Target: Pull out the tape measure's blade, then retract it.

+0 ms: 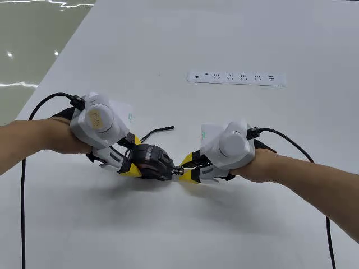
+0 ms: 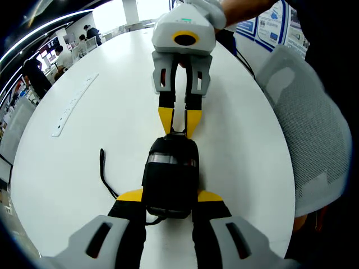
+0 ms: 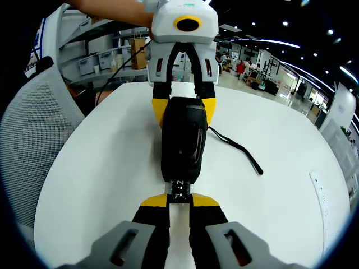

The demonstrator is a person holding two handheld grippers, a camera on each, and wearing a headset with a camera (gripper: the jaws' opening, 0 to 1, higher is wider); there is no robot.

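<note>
A black tape measure (image 1: 152, 161) lies on the white table (image 1: 168, 45), and my left gripper (image 1: 134, 155) is shut on its body. In the left gripper view the yellow-tipped jaws of the left gripper (image 2: 171, 197) clamp the case (image 2: 171, 174) from both sides. My right gripper (image 1: 188, 169) meets the case's front end, shut on the blade tip. In the right gripper view a short length of blade (image 3: 179, 188) with printed numbers runs from the case (image 3: 182, 140) into the right gripper (image 3: 179, 200). The case's black wrist strap (image 1: 160, 131) trails on the table.
A white power strip (image 1: 235, 77) lies farther back on the table. Black cables (image 1: 23, 185) run from both grippers toward the near edge. A grey mesh chair (image 2: 305, 123) stands beside the table. People and shelves are in the far background.
</note>
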